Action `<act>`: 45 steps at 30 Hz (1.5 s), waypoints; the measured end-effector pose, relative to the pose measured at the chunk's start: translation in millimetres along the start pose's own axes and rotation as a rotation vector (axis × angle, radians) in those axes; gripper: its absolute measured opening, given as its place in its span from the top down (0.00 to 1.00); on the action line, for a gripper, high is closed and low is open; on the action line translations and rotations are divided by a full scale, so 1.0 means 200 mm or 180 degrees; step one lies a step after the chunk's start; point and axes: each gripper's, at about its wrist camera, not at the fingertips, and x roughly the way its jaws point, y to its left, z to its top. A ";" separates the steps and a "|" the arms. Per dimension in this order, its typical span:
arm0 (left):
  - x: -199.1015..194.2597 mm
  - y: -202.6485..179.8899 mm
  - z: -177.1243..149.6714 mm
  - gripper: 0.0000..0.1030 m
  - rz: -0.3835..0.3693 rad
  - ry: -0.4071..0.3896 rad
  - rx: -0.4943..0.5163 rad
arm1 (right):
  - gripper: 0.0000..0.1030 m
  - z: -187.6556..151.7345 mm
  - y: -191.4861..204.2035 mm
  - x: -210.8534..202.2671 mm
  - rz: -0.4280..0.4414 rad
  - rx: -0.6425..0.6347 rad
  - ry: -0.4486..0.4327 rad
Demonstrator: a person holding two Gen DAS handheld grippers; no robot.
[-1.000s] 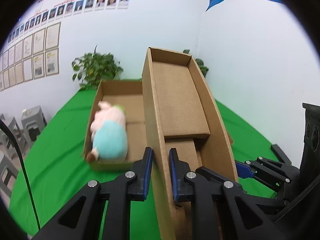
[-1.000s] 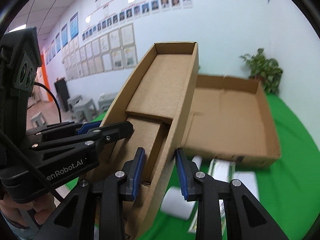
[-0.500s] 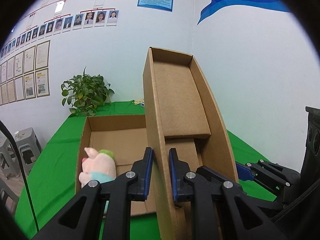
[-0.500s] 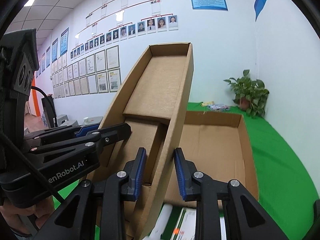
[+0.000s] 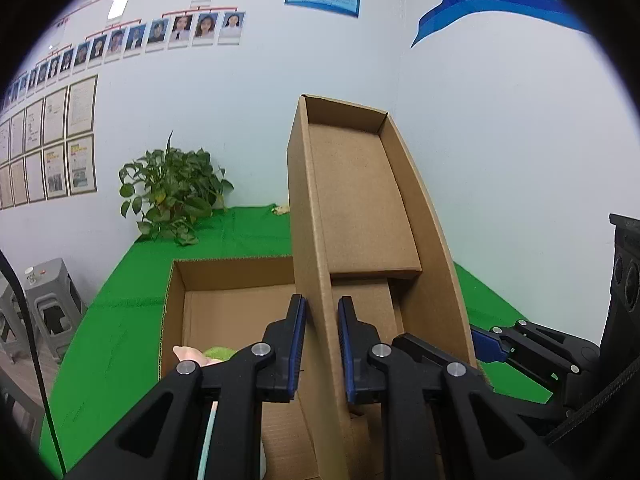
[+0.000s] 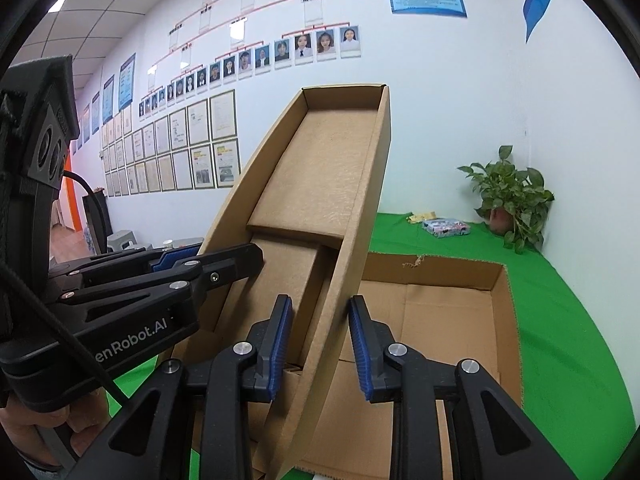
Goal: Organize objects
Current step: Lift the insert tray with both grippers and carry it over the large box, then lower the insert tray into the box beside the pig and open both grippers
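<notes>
A brown cardboard box lid [image 5: 360,216] is held up in the air, its open side toward me. My left gripper [image 5: 321,346] is shut on the lid's left wall. My right gripper [image 6: 318,350] is shut on the lid's right wall [image 6: 360,216]. Below lies an open cardboard box [image 5: 224,296] on the green table; it also shows in the right wrist view [image 6: 448,320]. A pink and green plush toy [image 5: 200,354] lies in the box, mostly hidden behind my left gripper.
A potted plant [image 5: 172,196] stands at the table's back corner by the white wall, also in the right wrist view [image 6: 512,196]. A small printed packet [image 6: 446,227] lies on the green cloth [image 6: 568,340] near it. Grey stools [image 5: 44,304] stand beside the table.
Both grippers have carried the lid forward and tilted up, over the open box. The plush toy has slid down out of sight behind the left gripper. The white items below the right gripper have left the view.
</notes>
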 end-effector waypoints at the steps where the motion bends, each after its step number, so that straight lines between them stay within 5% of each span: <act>1: 0.03 0.01 -0.01 0.85 0.0002 0.0045 -0.0007 | 0.74 -0.01 0.00 0.04 0.0002 0.0017 0.0036; 27: 0.64 0.18 -0.46 0.86 0.0352 0.1630 -0.0177 | 0.77 -0.65 -0.29 1.15 0.0322 0.0662 0.1282; 37: 0.63 0.23 -0.45 0.83 0.0516 0.1683 -0.0237 | 0.89 -0.77 -0.28 1.34 0.0300 0.0670 0.1494; 45: 0.45 0.27 -0.38 0.83 0.0586 0.1377 -0.0298 | 0.88 -0.78 -0.23 1.39 0.0141 0.0598 0.1475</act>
